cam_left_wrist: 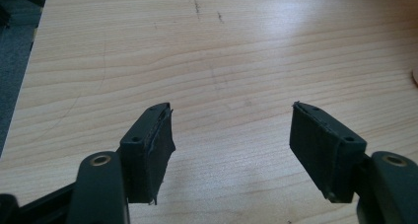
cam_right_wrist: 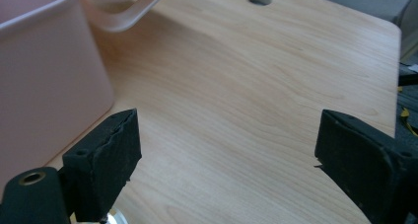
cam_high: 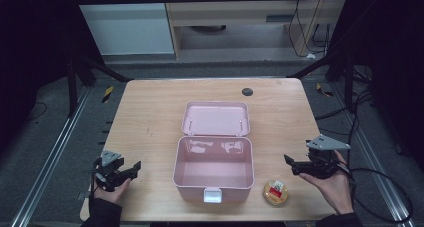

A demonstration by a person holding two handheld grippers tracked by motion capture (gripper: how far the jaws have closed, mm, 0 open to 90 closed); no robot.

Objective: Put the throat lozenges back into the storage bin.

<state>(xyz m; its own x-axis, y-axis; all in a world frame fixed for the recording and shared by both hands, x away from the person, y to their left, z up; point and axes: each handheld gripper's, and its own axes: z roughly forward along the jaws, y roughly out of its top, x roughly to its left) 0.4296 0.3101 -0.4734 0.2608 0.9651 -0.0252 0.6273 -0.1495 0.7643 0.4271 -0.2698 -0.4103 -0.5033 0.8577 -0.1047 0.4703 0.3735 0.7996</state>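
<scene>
Lower frame: your left gripper and right gripper, jaws apart, both empty. Lower right: small round tin. Centre: open pink box. Risk: your right gripper may nudge the tin off the table edge.

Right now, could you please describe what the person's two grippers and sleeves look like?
Both grippers are black with two blocky jaws faced in dark, slightly frayed pads. The left gripper and right gripper each carry a grey three-cornered plate on top. A black cable trails from the right one. The sleeves are dark.
</scene>
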